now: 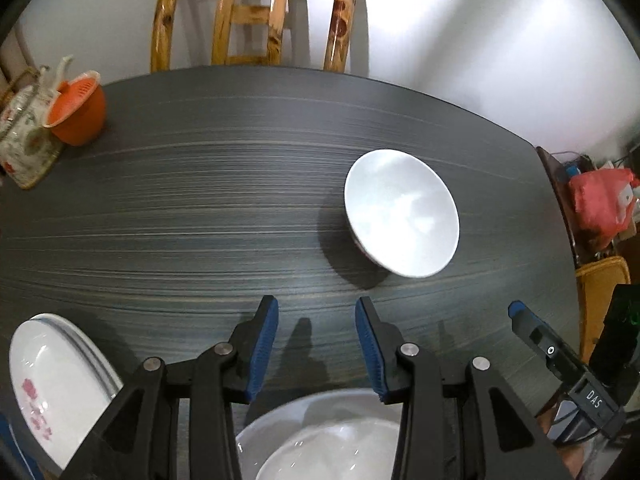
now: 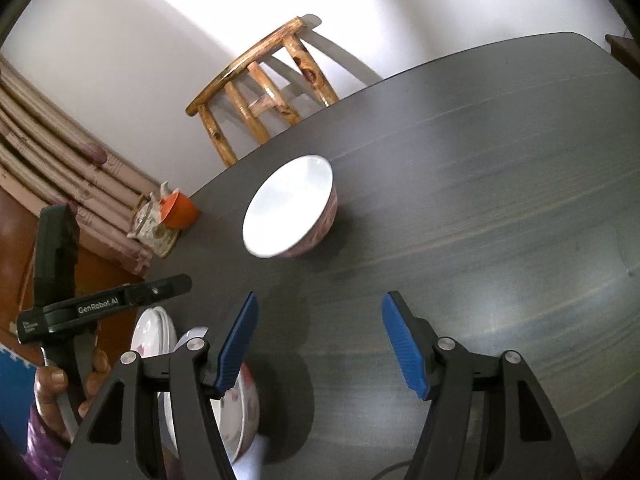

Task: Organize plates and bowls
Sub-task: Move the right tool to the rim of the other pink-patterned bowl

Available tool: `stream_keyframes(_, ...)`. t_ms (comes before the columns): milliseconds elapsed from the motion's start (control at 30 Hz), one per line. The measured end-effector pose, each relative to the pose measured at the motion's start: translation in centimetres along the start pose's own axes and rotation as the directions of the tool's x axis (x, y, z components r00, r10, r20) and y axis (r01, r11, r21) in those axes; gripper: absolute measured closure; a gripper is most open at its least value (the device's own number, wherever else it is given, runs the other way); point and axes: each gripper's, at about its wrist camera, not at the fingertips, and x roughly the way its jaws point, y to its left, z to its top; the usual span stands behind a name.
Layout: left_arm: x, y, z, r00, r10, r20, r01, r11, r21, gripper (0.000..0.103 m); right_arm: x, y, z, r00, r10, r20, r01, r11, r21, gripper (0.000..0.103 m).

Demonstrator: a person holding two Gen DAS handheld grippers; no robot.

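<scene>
A white bowl (image 1: 402, 220) with a pink pattern outside stands alone right of the table's middle, also seen as the far bowl (image 2: 288, 212) in the right wrist view. My left gripper (image 1: 318, 304) is open and empty, short of that bowl and above a second white bowl (image 1: 320, 440) at the near edge. A stack of white plates (image 1: 52, 380) with pink flowers lies at the near left. My right gripper (image 2: 320, 300) is open with nothing between its blue pads, the near bowl (image 2: 244, 408) beside its left finger and the plates (image 2: 154, 336) beyond.
The dark wood-grain table (image 1: 200, 200) carries a floral teapot (image 1: 24, 136) and an orange strainer bowl (image 1: 78, 112) at the far left. A wooden chair (image 1: 256, 16) stands behind the far edge. A hand (image 2: 52, 392) holds the left gripper. Red bags (image 1: 600, 204) sit off the right.
</scene>
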Motion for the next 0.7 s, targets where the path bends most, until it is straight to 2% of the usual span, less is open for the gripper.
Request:
stream_keyframes(133, 1.4, 0.2, 1.5, 0.999, -0.032, -0.036, 0.031, 0.999, -0.031, 0.062, 0.7, 0.0, 1.7, 1.000, 0.003, 0.017, -0.003, 1.000, 0.011, 0.040)
stream_keyframes(333, 3.7, 1.5, 3.3, 0.986, -0.120, -0.117, 0.106, 0.987, -0.124, 0.062, 2.1, 0.1, 4.1, 1.000, 0.011, 0.004, -0.011, 1.000, 0.014, 0.040)
stream_keyframes(700, 5.3, 2.8, 4.3, 0.965, -0.230, -0.130, 0.197, 0.955, -0.223, 0.057, 3.8, -1.9, 5.5, 1.000, 0.014, -0.011, -0.013, 0.997, 0.071, 0.039)
